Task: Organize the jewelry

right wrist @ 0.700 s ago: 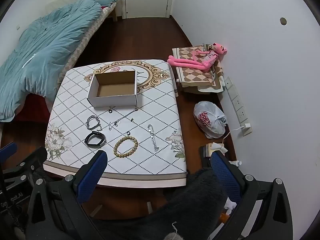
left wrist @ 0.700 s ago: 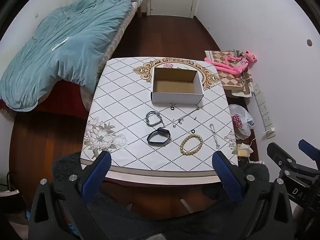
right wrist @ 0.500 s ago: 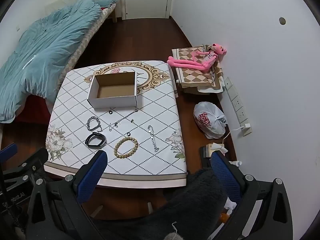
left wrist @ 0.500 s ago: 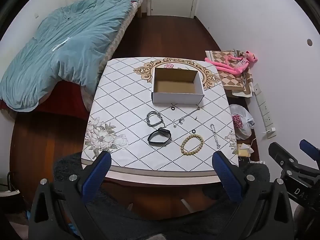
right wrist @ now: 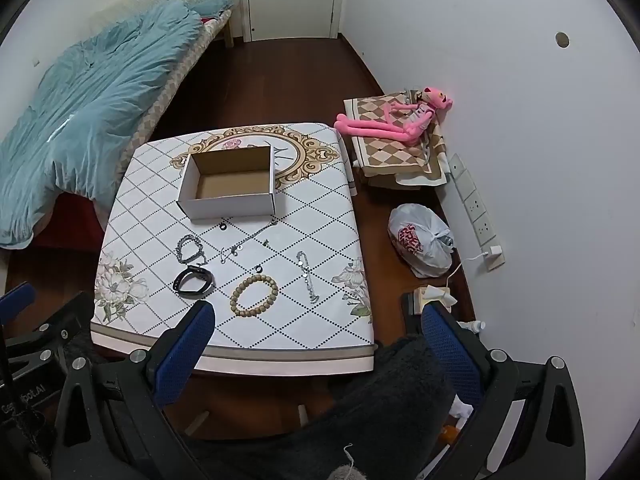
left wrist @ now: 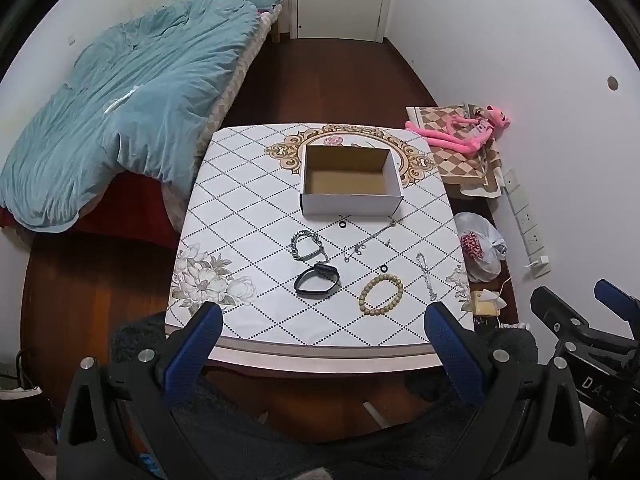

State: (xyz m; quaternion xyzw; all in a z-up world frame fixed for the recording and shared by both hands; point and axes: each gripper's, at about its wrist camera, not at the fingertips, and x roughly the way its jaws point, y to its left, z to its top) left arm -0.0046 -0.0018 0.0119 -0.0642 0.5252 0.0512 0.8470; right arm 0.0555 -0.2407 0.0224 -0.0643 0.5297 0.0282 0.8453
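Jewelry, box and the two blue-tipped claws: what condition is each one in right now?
Cardboard box: open, nothing inside.
Wooden bead bracelet: loose on the table.
Black band: loose on the table.
Silver chain bracelet: loose on the table.
Thin necklace: stretched out before the box.
Silver strand: lying straight near the table's right edge.
Left gripper: open, holding nothing.
Right gripper: open, holding nothing.

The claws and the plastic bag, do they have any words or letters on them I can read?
"DA": white letters on the right claw body, cut off by the picture's edge.
".AI": end of a white word on the left claw body; the letters before it are too blurred to read.
Red print on the white plastic bag: too crumpled and blurred to read.
No other writing can be read.
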